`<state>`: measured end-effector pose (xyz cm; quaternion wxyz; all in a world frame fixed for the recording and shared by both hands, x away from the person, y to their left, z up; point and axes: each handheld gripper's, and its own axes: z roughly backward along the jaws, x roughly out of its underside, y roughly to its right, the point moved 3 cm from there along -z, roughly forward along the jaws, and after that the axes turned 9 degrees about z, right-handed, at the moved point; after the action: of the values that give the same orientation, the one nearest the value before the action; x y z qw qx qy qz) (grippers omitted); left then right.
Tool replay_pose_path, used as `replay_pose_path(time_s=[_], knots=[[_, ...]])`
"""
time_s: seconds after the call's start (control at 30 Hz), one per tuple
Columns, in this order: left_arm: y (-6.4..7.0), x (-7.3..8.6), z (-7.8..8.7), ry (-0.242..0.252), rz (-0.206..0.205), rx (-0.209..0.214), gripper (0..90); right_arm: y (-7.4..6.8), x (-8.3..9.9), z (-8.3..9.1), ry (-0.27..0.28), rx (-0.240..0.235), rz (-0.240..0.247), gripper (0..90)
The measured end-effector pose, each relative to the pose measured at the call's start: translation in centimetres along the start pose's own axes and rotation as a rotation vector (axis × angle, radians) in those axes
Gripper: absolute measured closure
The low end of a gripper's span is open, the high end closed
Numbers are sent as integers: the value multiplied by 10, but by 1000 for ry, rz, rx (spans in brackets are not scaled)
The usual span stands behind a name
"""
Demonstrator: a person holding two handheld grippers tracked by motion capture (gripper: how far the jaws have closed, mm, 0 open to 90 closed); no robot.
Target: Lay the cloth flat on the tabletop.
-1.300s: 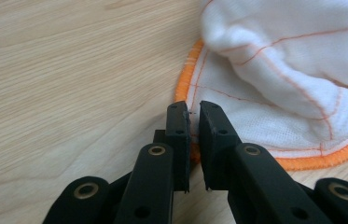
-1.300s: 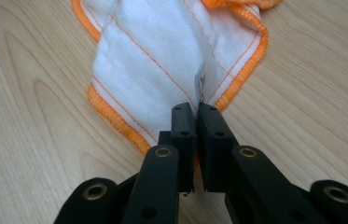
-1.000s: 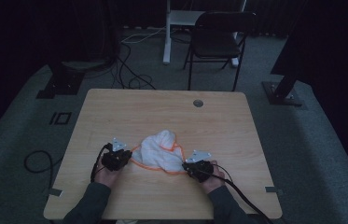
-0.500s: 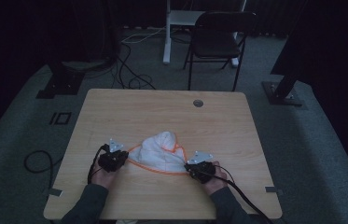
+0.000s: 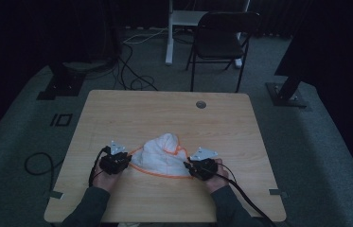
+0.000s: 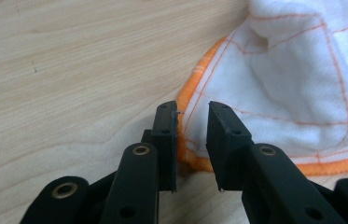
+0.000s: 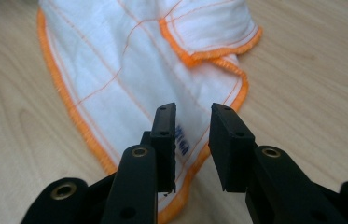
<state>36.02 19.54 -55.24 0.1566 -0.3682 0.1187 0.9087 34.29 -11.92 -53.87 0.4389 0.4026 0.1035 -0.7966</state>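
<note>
A white cloth (image 5: 162, 156) with orange stitched edging lies bunched on the wooden table (image 5: 164, 113), near its front. My left gripper (image 5: 126, 161) sits at the cloth's left edge, my right gripper (image 5: 189, 166) at its right corner. In the left gripper view the left gripper (image 6: 192, 109) is open, its jaws straddling the orange hem of the cloth (image 6: 279, 84). In the right gripper view the right gripper (image 7: 192, 112) is open over a corner of the cloth (image 7: 129, 56), where a small blue mark shows between the jaws.
A round cable hole (image 5: 201, 104) is set in the table's far side. Behind the table stand a black folding chair (image 5: 221, 33) and a white post. Cables trail on the floor at the left (image 5: 37, 163), and dark stand bases flank the table.
Both hands have shifted only slightly at the cloth's sides. The cloth lies a little flatter and wider than a second ago.
</note>
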Motion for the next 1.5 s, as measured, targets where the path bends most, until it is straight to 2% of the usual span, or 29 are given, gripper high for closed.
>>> replay_pose_path(time_s=[0.2,0.37,0.57,0.73,0.8,0.87,0.93,1.1,1.13,1.17,1.2,1.23,1.3,1.37,1.43,1.5], knots=[[1,-2,1,12,-10,-1,732,7,-10,-10,0,10,3,759],[2,-4,3,29,-10,-3,731,10,-18,-19,-12,19,28,775],[2,-5,4,41,-9,-6,726,11,-25,-32,-11,2,17,721],[5,-4,2,29,-20,0,725,12,-29,-48,-24,-22,-3,669],[7,-2,0,20,-28,2,725,13,-30,-54,-41,-30,-9,717],[9,-1,-2,9,-36,5,725,14,-31,-57,-44,-34,-14,821],[10,1,-4,-2,-45,1,725,17,-32,-58,-48,-19,-10,900],[9,2,-5,-10,-46,4,726,30,-32,-55,-63,24,-17,900],[9,2,-6,-10,-45,4,726,32,-32,-54,-58,18,-25,900],[9,2,-6,-10,-46,2,726,32,-33,-52,-47,0,-26,888],[9,2,-5,-10,-48,-1,726,29,-34,-51,-32,-31,-25,773],[10,1,-5,-10,-48,-2,726,26,-35,-51,-23,-50,-18,700],[10,1,-5,-5,-46,0,726,20,-36,-54,-19,-55,-3,609],[11,1,-3,0,-48,0,726,17,-34,-59,-31,-48,-8,573],[13,1,-1,7,-53,4,726,17,-32,-65,-49,-46,-20,620],[14,0,0,13,-62,6,726,18,-31,-66,-52,-57,-14,765]])
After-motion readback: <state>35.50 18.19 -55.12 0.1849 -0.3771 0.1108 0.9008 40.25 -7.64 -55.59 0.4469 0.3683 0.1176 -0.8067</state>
